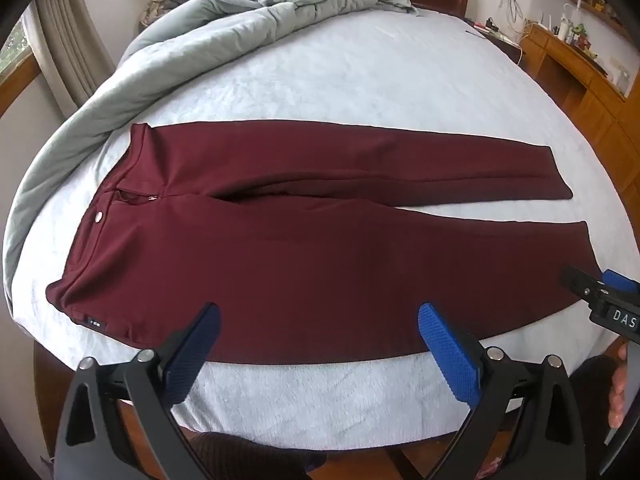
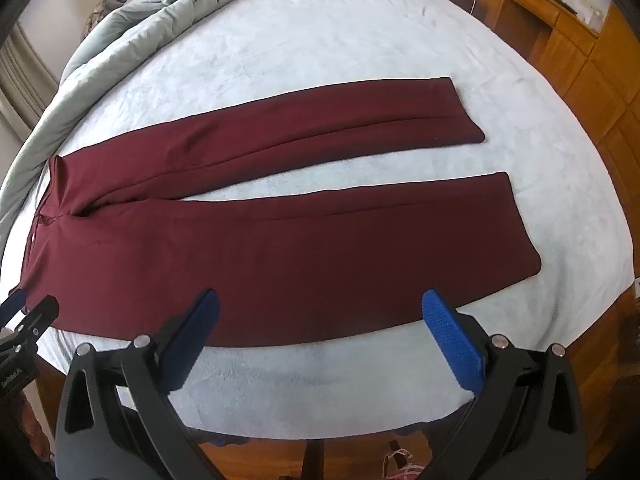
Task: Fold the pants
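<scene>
Pants (image 1: 304, 240) lie flat across the bed (image 1: 340, 80), waist at nine o'clock. Left gripper (image 1: 318, 322) and right gripper (image 2: 320, 308) gape, empty. Snatching one layer risks a lopsided fold.

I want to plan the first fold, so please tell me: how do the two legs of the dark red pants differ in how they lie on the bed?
The near leg lies next to the bed's front edge, just ahead of both open grippers; the far leg lies farther up the bed. The near leg looks smooth; the far leg shows a long crease. Their hems spread apart, with the bed cover showing between. Both lie flat, join at the waist, and are untouched.
</scene>
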`<move>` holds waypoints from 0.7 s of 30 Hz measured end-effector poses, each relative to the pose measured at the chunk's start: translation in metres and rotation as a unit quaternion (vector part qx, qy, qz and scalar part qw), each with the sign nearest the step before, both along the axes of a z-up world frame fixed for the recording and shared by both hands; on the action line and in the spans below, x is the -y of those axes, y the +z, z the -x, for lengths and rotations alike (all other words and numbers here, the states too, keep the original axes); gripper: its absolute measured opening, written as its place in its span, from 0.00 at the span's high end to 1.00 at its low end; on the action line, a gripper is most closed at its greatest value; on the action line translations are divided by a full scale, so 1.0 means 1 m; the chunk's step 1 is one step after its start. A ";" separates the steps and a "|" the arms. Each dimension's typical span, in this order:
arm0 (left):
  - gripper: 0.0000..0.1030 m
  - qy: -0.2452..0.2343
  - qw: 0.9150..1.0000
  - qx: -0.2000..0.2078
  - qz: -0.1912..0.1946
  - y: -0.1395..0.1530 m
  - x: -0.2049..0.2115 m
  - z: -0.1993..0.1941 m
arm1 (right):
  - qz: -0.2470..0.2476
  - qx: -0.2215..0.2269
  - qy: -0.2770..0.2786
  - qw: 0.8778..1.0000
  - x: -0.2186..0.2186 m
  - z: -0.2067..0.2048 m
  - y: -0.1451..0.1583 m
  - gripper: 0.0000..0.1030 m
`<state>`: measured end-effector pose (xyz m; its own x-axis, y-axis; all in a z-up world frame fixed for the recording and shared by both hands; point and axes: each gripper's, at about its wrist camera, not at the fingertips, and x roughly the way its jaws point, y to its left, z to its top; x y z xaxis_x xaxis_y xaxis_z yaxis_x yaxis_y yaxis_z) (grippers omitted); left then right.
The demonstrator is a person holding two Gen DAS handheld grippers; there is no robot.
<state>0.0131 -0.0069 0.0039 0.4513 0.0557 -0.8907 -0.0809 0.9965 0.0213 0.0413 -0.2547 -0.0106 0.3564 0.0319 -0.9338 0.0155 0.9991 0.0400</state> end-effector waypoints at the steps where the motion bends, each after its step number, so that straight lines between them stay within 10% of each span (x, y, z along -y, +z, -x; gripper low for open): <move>1: 0.04 0.000 1.000 0.000 -0.001 0.000 0.000 -0.001 | -0.007 0.006 0.004 1.000 0.000 0.000 0.000 0.02; 21: 0.04 0.007 1.000 -0.004 0.001 -0.003 -0.007 -0.003 | -0.004 0.015 0.013 1.000 -0.004 0.001 0.000 0.02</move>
<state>0.0157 0.0001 0.0004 0.4434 0.0600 -0.8943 -0.0949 0.9953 0.0197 0.0403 -0.2508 -0.0110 0.3824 0.0484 -0.9227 -0.0121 0.9988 0.0474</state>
